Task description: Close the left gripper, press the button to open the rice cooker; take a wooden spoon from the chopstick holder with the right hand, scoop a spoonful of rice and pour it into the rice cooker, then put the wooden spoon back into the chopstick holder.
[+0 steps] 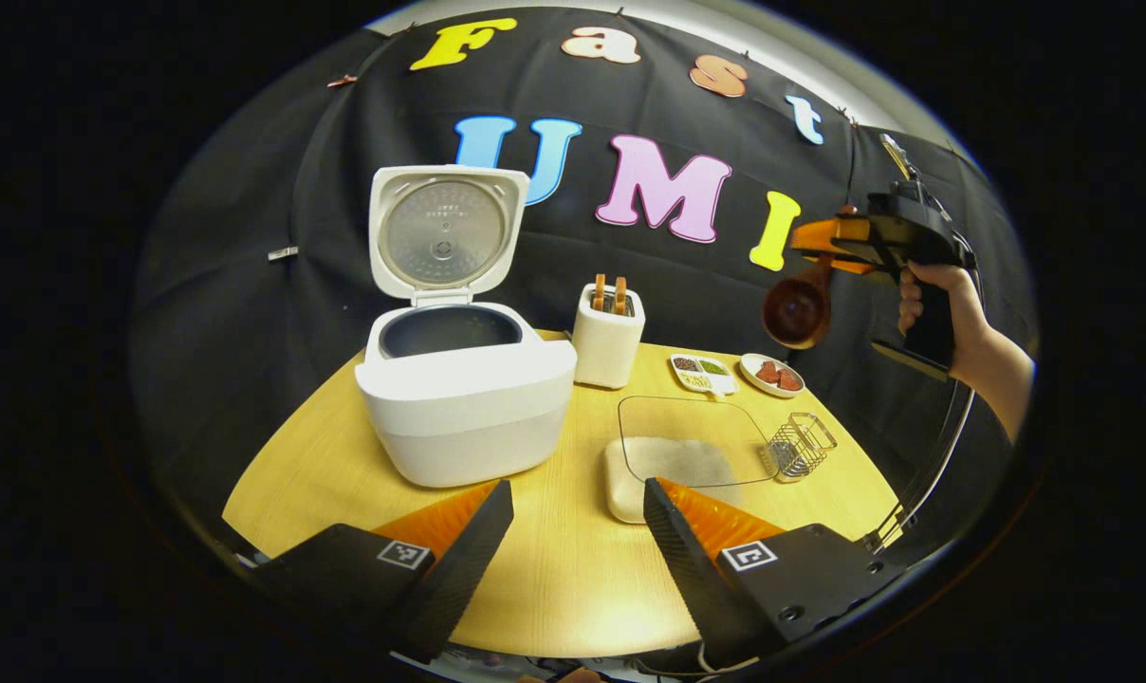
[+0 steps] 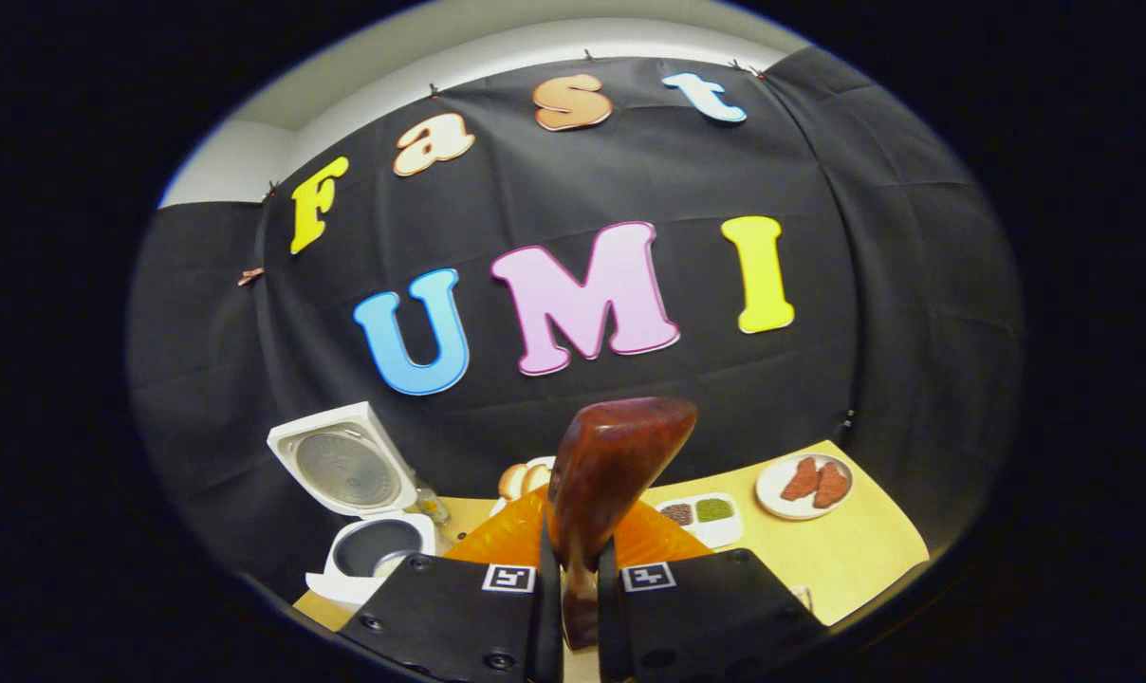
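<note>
Between your right gripper (image 2: 573, 593) fingers: wooden spoon (image 2: 603, 474) clamped by its handle, long axis forward, bowl out front; left gripper (image 1: 578, 531) fingers apart.

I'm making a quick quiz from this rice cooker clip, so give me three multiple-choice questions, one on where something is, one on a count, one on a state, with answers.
1. Where is the wooden spoon?
A. in the chopstick holder
B. clamped in the right gripper
C. lying on the table

2. How many wooden handles stick out of the chopstick holder?
A. two
B. none
C. five

3. What state is the rice cooker in?
A. lid shut
B. lid up
C. tipped on its side

Answers: 1 B, the right gripper pinches its handle. 2 A, two tips show above the holder. 3 B, the lid stands upright over the pot.
</note>
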{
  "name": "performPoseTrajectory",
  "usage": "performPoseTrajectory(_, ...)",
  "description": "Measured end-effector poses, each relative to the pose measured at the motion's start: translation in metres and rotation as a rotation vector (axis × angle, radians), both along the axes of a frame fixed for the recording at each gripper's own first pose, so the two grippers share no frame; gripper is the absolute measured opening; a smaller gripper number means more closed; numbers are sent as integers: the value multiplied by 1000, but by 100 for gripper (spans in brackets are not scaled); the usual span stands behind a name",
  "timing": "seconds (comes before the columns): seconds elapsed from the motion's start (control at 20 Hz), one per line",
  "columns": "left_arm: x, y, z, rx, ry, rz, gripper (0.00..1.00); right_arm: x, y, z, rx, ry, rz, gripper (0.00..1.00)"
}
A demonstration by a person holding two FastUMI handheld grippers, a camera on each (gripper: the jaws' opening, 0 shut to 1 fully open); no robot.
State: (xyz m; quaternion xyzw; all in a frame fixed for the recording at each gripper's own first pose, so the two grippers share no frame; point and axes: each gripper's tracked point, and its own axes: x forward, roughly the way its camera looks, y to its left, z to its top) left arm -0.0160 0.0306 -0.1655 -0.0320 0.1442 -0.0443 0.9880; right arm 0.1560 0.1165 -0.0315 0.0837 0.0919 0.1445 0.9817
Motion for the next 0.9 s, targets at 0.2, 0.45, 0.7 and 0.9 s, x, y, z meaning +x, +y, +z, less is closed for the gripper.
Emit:
performPoseTrajectory(0.2, 3, -12, 7, -12, 3, 42, 96, 4, -65, -20, 10, 37, -84, 18)
performPoseTrajectory(0.45, 1, -28, 6, -19, 29, 73, 96, 13, -128, -57, 33, 101, -175, 18)
performPoseTrajectory(0.7, -5, -39, 10, 33, 40, 104, 95, 23, -167, -102, 73, 178, -235, 18)
performPoseTrajectory(0.9, 0, -48, 29, 16, 26, 140, 96, 30, -186, -134, 84, 229, -269, 18)
